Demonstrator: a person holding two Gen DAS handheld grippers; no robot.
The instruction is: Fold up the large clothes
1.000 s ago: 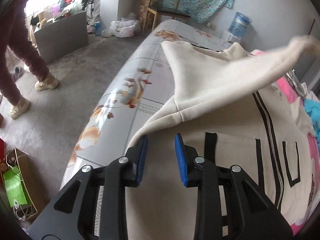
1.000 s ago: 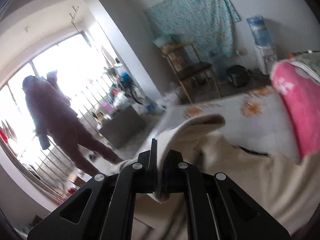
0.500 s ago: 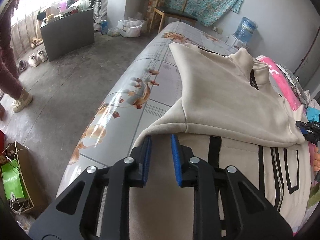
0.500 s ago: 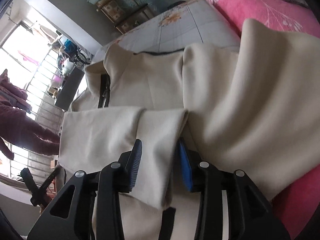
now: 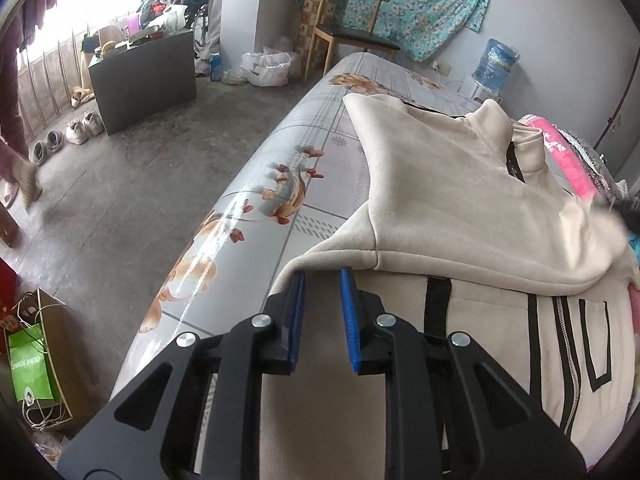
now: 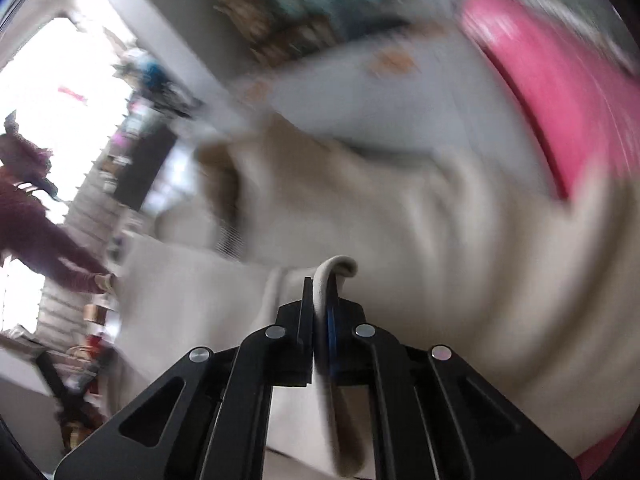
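Spread across the bed, with its grey flower-printed sheet: a cream jacket, black stripes and a zipper showing near its lower part. Folded over the body of the jacket: one sleeve, lying crosswise, its cuffed end near the bed's floor-side edge. Bunched along the far side of the bed: a pink blanket, just beside the jacket.

Hovering low over the jacket just short of the sleeve's hem: the left gripper, blue pads parted, holding nothing. Clenched on a fold of cream fabric: the right gripper, the cloth looping up out of the closed jaws; heavily blurred in the right wrist view, so which part of the jacket cannot be told.
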